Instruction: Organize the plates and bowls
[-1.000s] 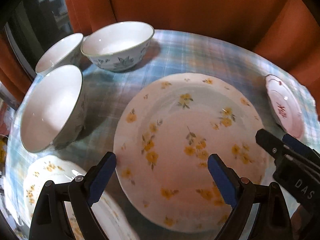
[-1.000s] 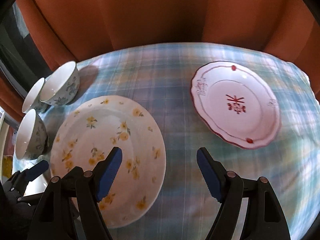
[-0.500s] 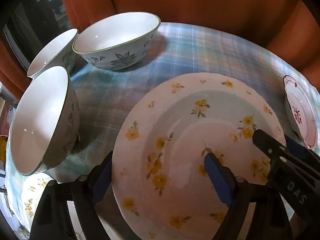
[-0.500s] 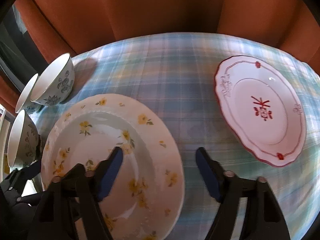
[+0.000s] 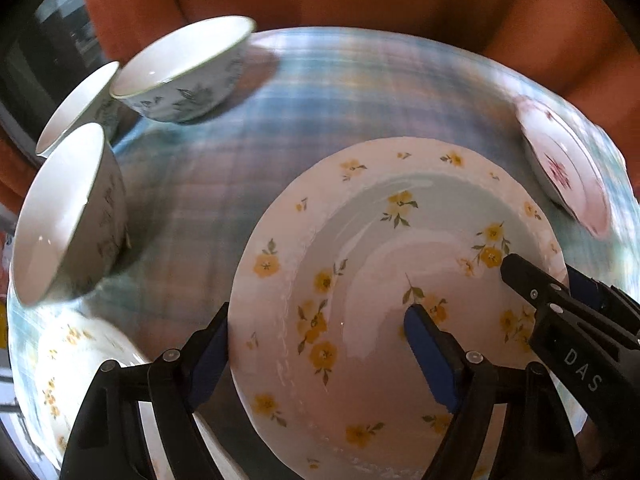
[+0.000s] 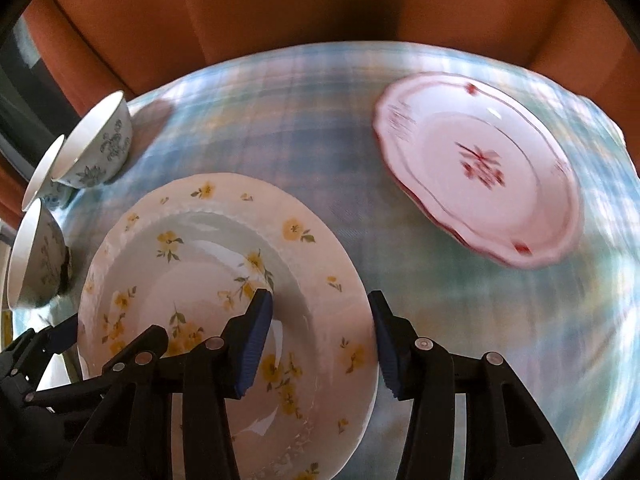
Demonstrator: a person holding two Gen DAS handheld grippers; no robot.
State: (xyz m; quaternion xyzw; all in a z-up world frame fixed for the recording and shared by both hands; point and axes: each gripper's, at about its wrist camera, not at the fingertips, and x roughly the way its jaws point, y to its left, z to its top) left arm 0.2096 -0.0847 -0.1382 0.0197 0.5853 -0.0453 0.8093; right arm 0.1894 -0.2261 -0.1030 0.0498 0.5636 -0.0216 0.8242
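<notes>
Bowls x3 [image 5: 180, 76], plates x3; both tongs, L [image 5: 316, 348] & R [image 6: 320, 336], wide open, straddling yellow-flower plate [image 5: 384, 272] rim.

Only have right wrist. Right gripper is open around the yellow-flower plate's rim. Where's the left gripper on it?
Observer: The left gripper straddles the opposite rim of the yellow-flower plate. It is open, with one side over the plate's well and the other outside the rim.
Operator: Anything else on that side?
Observer: A second yellow-flower plate sits just beyond the gripper's outer side.
Operator: Bowls loaded?
Observer: No. The near bowl and far bowl show bare white insides.
</notes>
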